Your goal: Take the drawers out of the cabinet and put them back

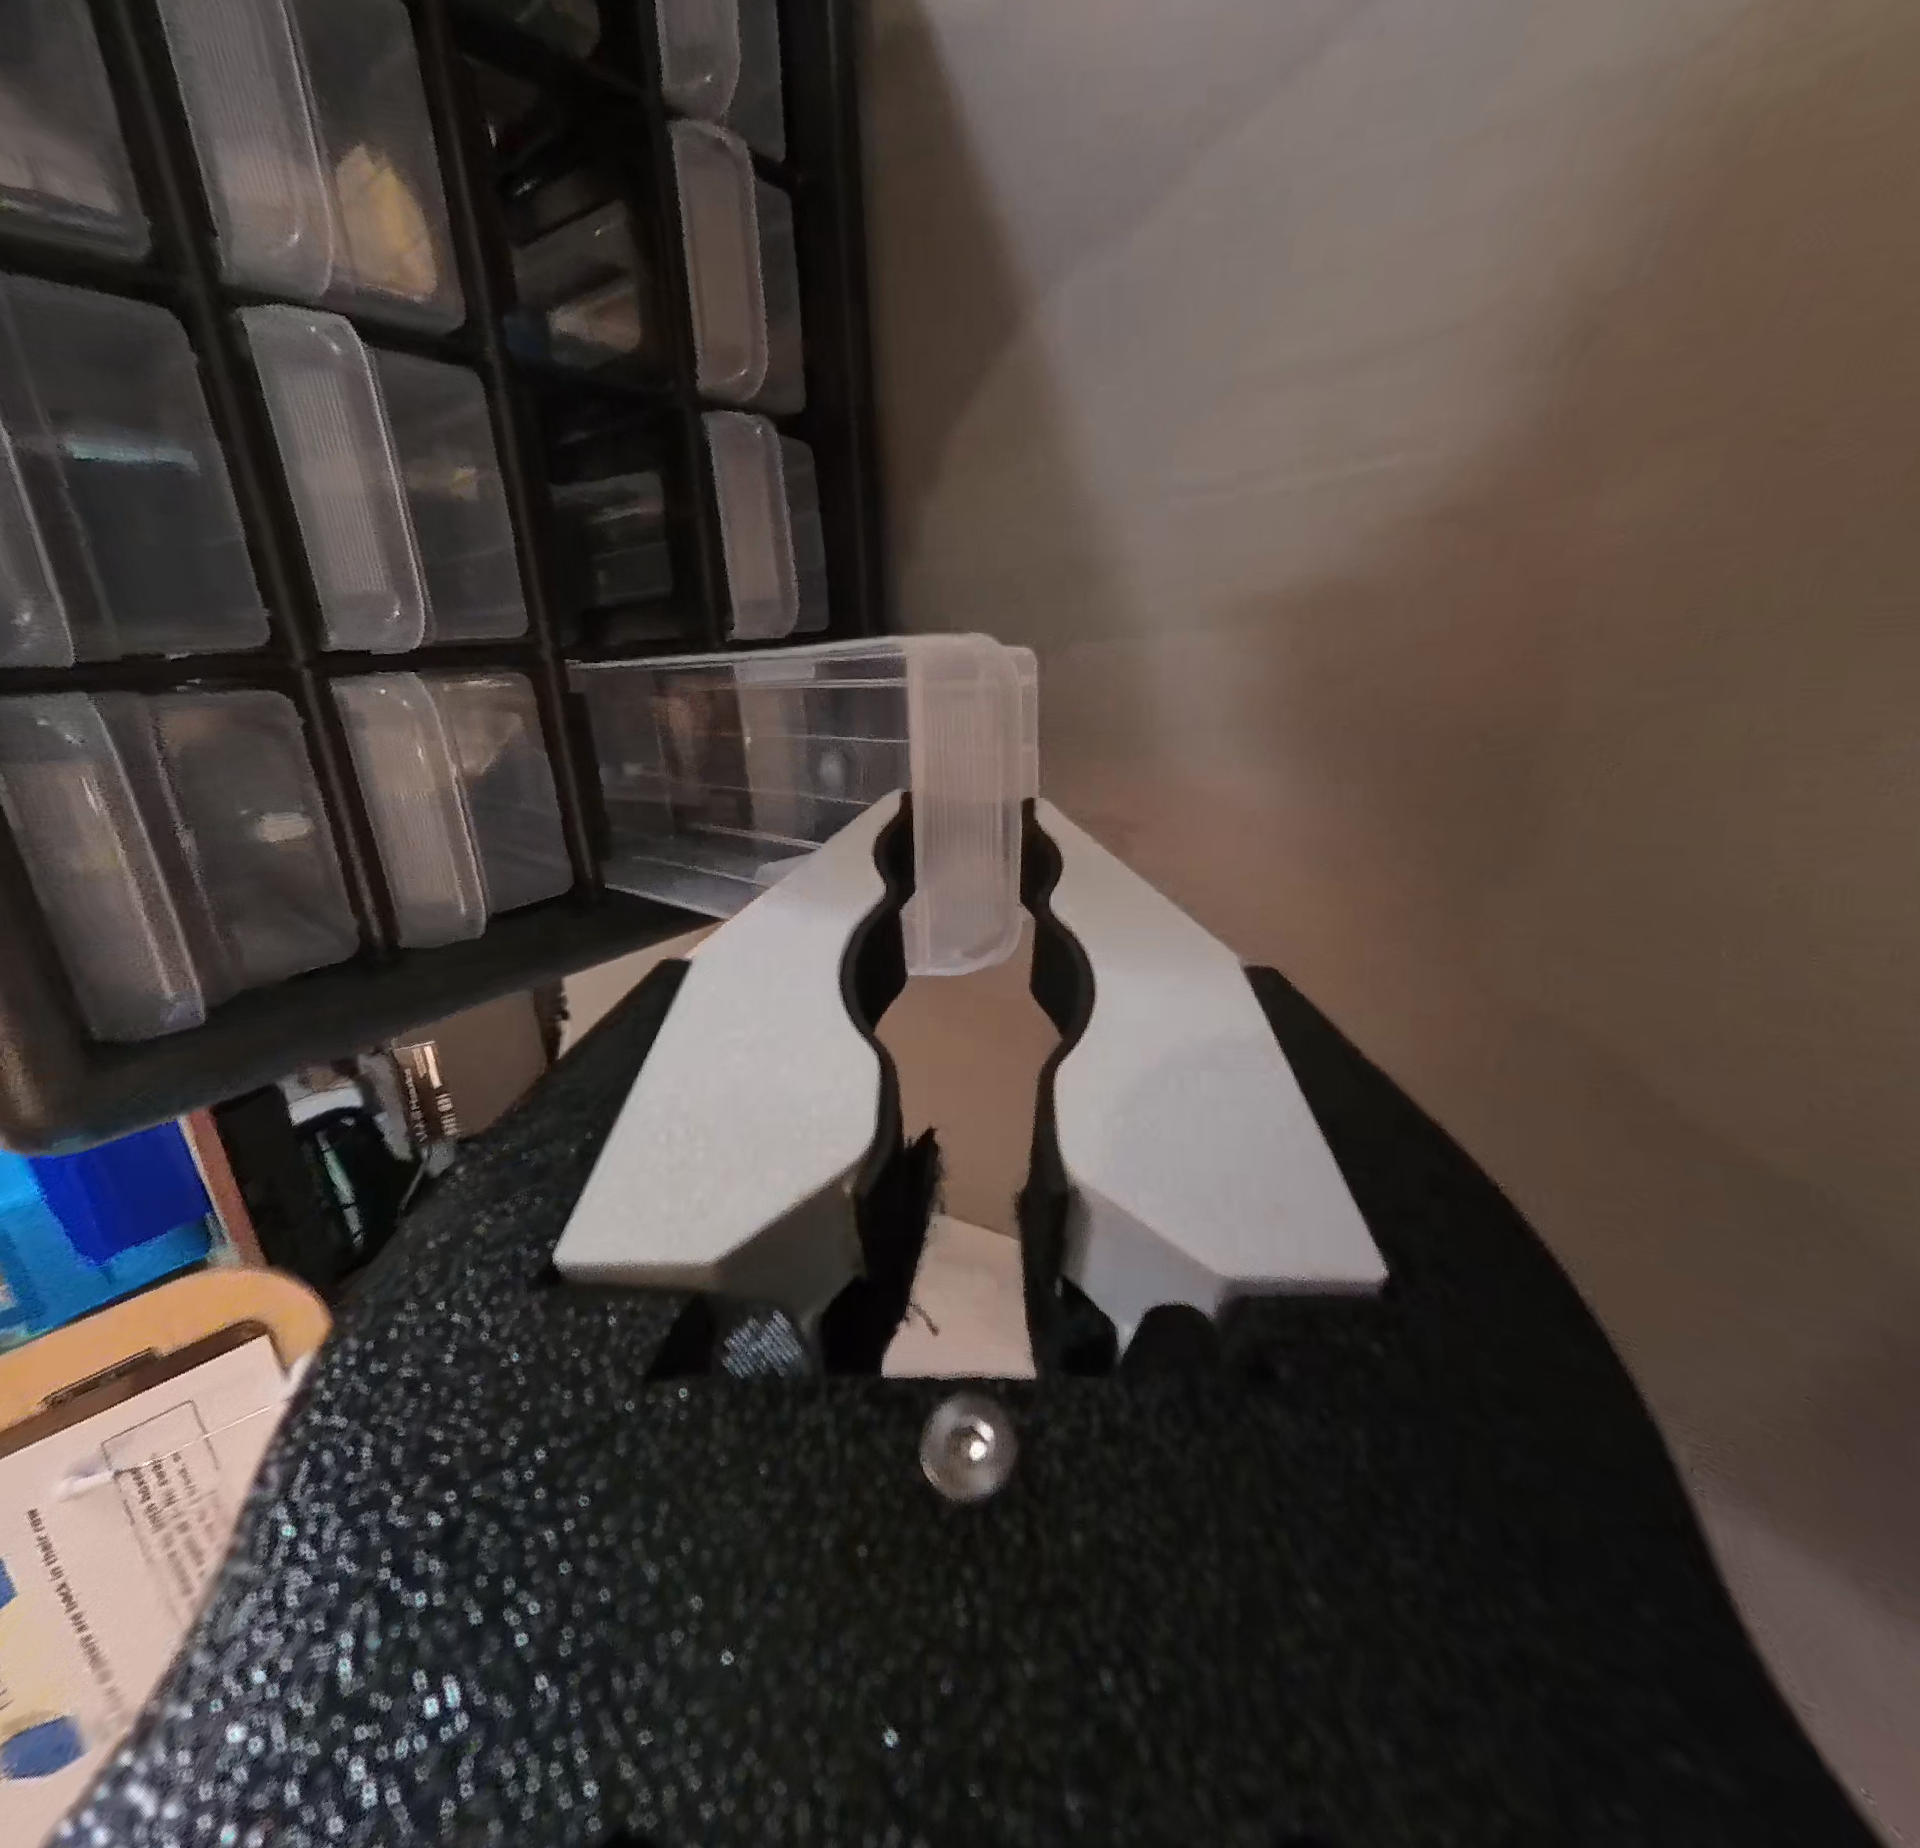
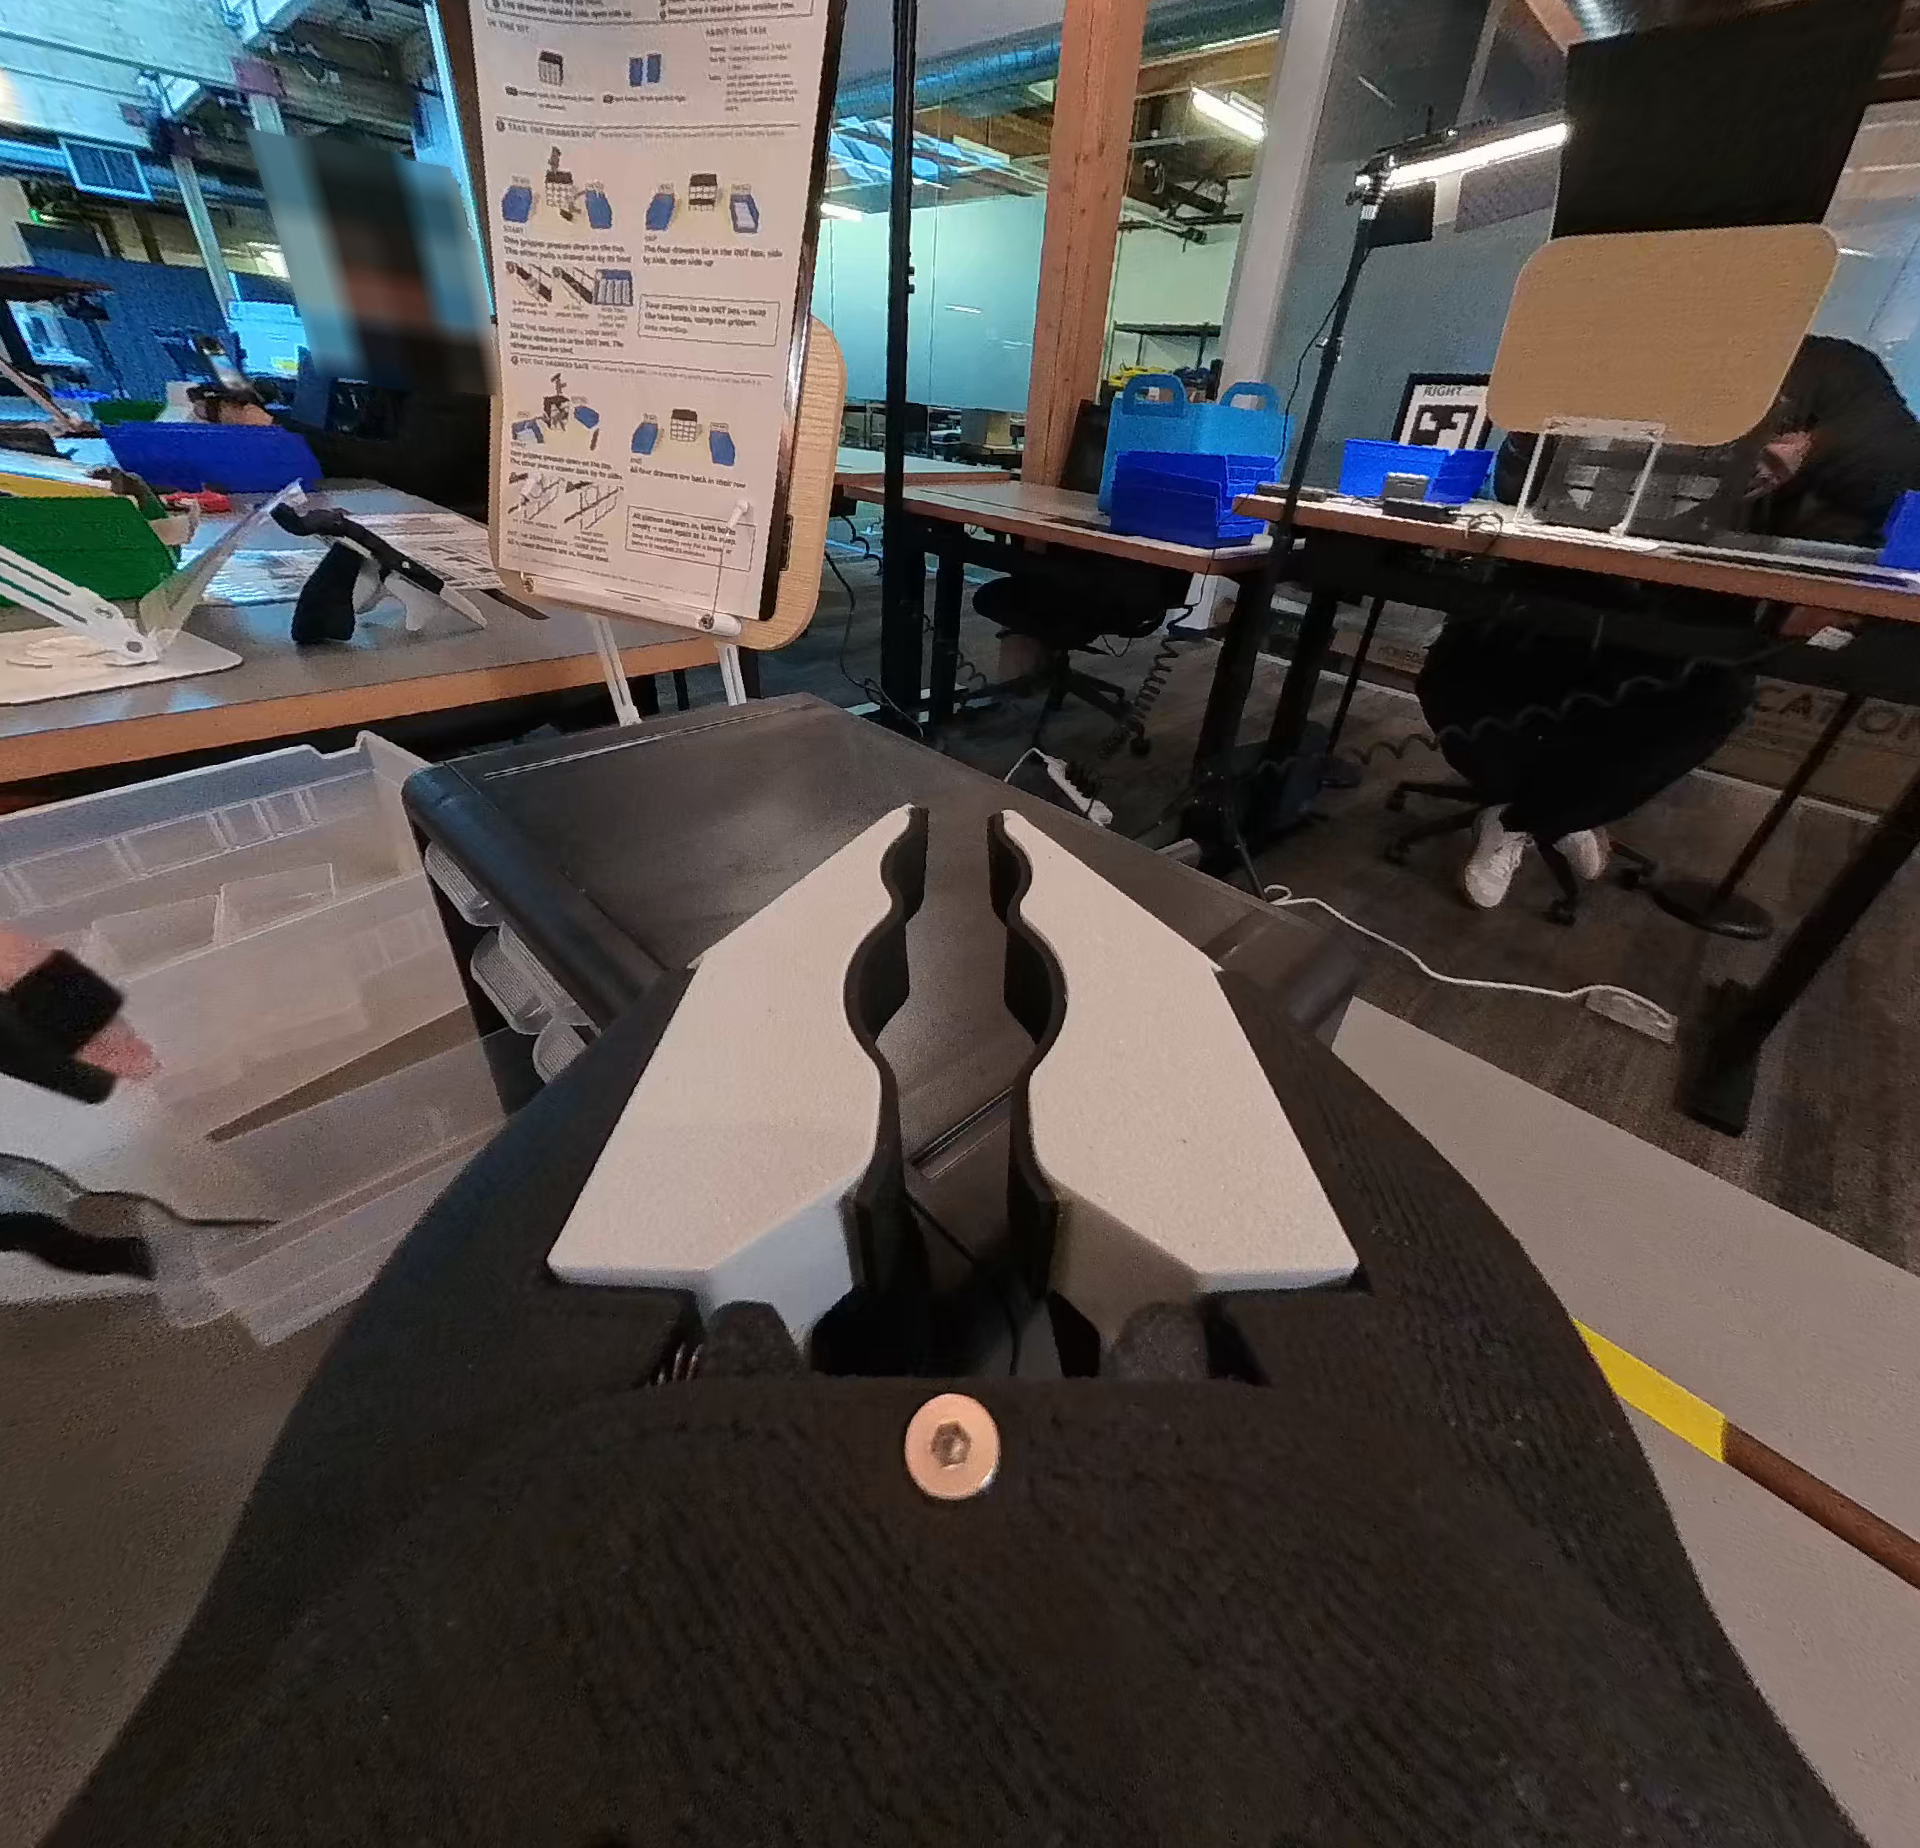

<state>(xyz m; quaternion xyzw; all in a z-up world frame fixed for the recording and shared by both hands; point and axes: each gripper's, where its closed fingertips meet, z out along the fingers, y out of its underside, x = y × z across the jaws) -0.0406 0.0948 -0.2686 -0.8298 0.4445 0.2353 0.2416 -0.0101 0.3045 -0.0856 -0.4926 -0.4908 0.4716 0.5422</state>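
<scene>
Nearest in the left wrist view, the left gripper (image 1: 968, 863) has its pale jaws pinching the frosted handle (image 1: 961, 842) of a clear drawer (image 1: 727, 780). The handle is the only tab that stands proud of the drawer front, so it is the natural thing to grip. That drawer sits in the end slot of the outermost row of the cabinet (image 1: 436, 510), slid partway out and clear of the frame, with its inner end apparently resting in the slot; whether it is on its way out or going back in cannot be judged from this moment. Farther into the cabinet, the other drawers lie pushed home in their black grid. Beyond the cabinet's edge are a blue bin (image 1: 94, 1216) and a printed sheet on a board (image 1: 135, 1466).

Nearest in the right wrist view, the right gripper (image 2: 956, 832) has its jaws nearly pressed together, holding nothing, laid over the cabinet's flat black top. Judging by that placement, it is bracing the cabinet so that the pull on the drawer does not drag the whole thing along the table (image 2: 1662, 1279). Beside the cabinet stands a clear plastic tub (image 2: 208, 863) with dividers. Behind the cabinet an instruction sheet (image 2: 644, 271) stands upright, and well past it are other tables with blue bins.
</scene>
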